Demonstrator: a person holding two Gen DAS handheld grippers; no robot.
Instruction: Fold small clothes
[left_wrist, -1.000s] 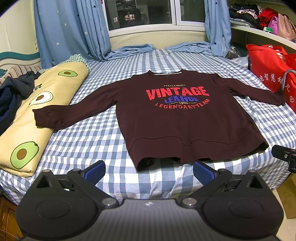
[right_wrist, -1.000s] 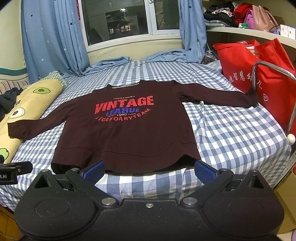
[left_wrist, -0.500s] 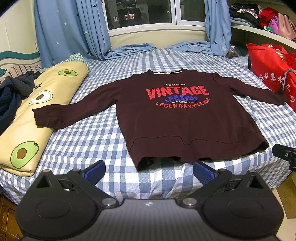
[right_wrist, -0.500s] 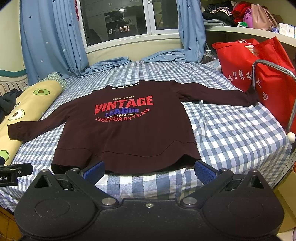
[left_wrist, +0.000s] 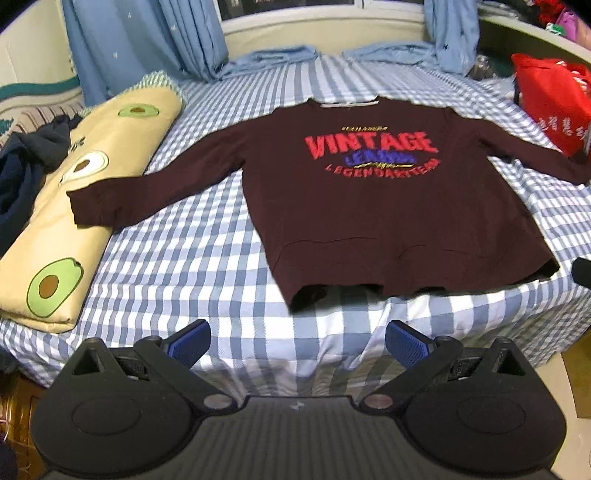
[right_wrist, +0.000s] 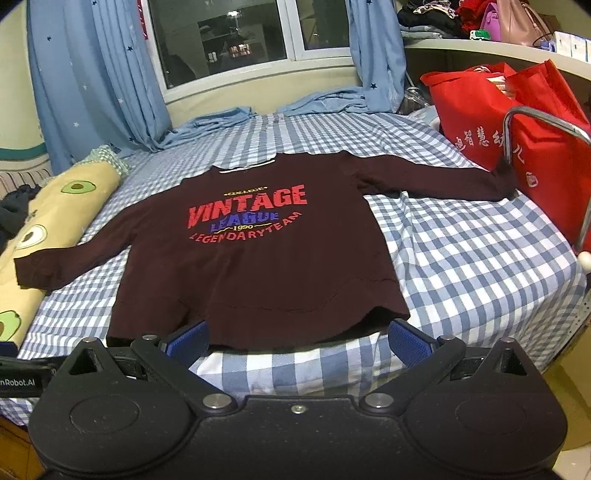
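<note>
While both tools hang just off the near edge of the bed (right_wrist: 461, 258), the left tool (left_wrist: 297, 341) and the right tool (right_wrist: 297, 338) each have their blue pads spread wide apart, gripping nothing. Between the right tool's pads lies the hem of the maroon sweatshirt (right_wrist: 258, 266), spread flat and face up on the blue-and-white checked sheet, with no object between tools and hem. Its long axis runs away from the tools, hem near, collar far, and the "VINTAGE LEAGUE" print reads upright. Both sleeves stretch out sideways: the left cuff rests on the avocado-print pillow (left_wrist: 70, 206), the right cuff reaches the red bag (right_wrist: 480, 118) at the bed's right side. A dark garment (left_wrist: 26, 166) is heaped beyond the pillow's left edge. A chrome rail (right_wrist: 535, 118) curves in front of the red bag. Farther back, blue star-print curtains (right_wrist: 92, 85) trail onto the mattress under a dark window (right_wrist: 221, 37), and a shelf (right_wrist: 480, 44) on the right carries bags and clothes.
</note>
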